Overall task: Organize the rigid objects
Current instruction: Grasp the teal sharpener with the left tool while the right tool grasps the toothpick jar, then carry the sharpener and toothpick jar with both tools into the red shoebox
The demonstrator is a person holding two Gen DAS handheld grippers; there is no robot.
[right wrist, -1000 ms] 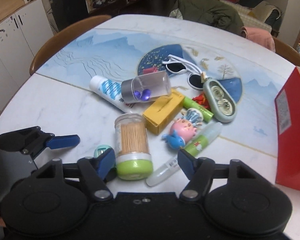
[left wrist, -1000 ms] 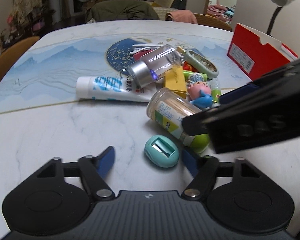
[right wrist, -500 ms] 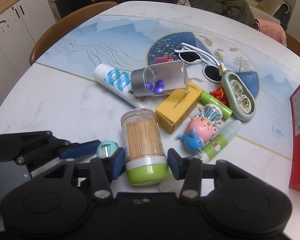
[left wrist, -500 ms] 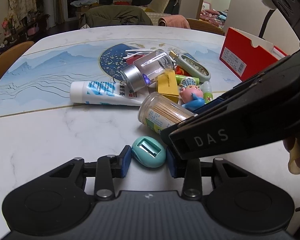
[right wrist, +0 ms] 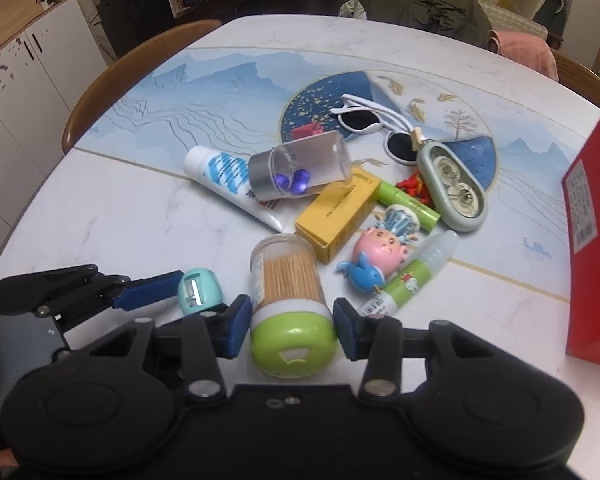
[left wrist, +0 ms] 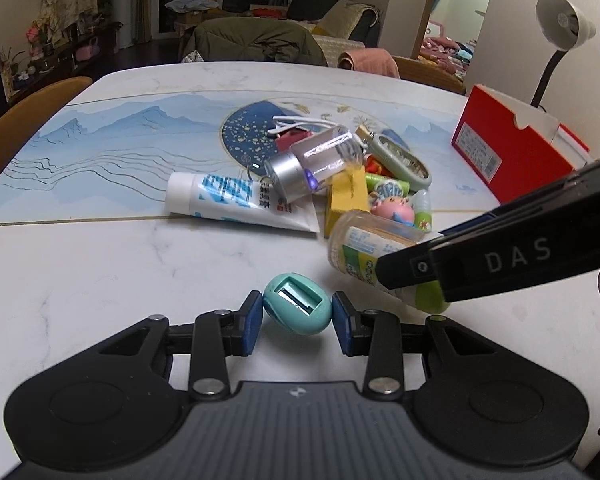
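Note:
A teal egg-shaped pencil sharpener sits between the blue pads of my left gripper, which is shut on it just above the marble table. In the right wrist view the sharpener shows at the tip of a left finger. A clear toothpick jar lies with its green cap toward me. My right gripper is shut on that cap. From the left wrist view, the jar is partly hidden behind the right gripper's black body.
A heap lies beyond: toothpaste tube, clear cup with purple beads, yellow box, pink toy, green glue stick, white sunglasses, grey-green tape dispenser. A red box stands right. A wooden chair is left.
Both pairs of jaws came in from wide apart: the left closed onto the sharpener, the right onto the jar's green cap. Neither hand has shifted much.

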